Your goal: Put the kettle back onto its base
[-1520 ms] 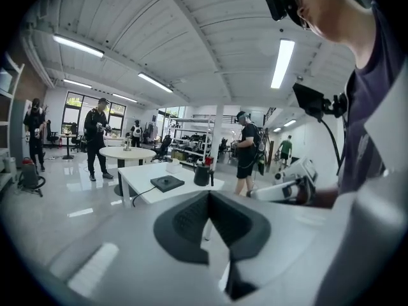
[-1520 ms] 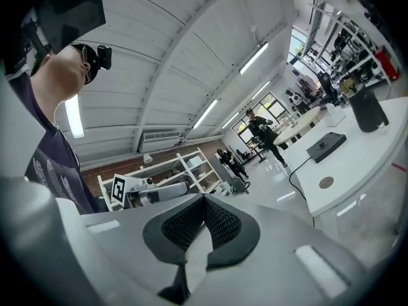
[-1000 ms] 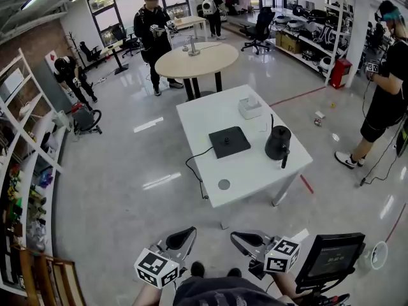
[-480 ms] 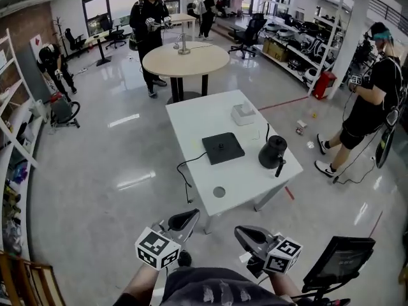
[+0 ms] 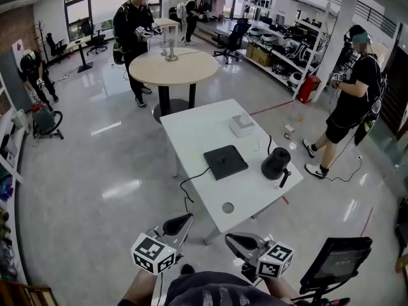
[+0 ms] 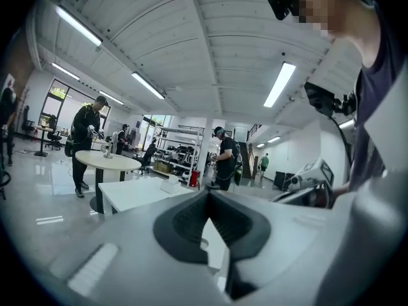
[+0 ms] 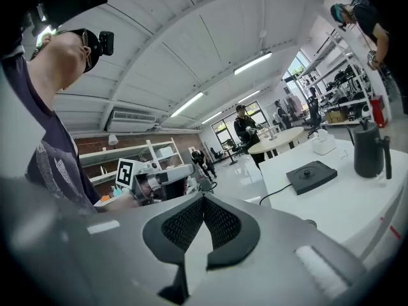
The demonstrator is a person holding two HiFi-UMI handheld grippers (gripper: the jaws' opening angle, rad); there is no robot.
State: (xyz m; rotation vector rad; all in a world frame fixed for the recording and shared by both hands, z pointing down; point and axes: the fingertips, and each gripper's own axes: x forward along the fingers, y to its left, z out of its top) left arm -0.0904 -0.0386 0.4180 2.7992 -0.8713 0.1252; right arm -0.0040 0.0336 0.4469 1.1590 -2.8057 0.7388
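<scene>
A black kettle (image 5: 276, 164) stands upright near the right edge of a white table (image 5: 197, 129). Its flat black square base (image 5: 225, 161) lies just left of it, apart from it, with a cable running off the table's near side. Both grippers hang low in the head view, short of the table. My left gripper (image 5: 180, 222) is shut and holds nothing. My right gripper (image 5: 237, 240) is also shut and empty. In the right gripper view the kettle (image 7: 368, 148) and the base (image 7: 311, 174) show beyond the closed right gripper (image 7: 204, 199). The left gripper view shows the left gripper (image 6: 207, 193) with the table's corner behind it.
A white tissue box (image 5: 242, 125) sits at the table's far side. A round wooden table (image 5: 172, 67) stands behind, with a person beside it. Another person (image 5: 350, 101) stands to the right. A screen on a stand (image 5: 335, 263) is close at my right.
I have walked closer to the white table, and it now lies nearer to both grippers. Both grippers stay shut and empty.
</scene>
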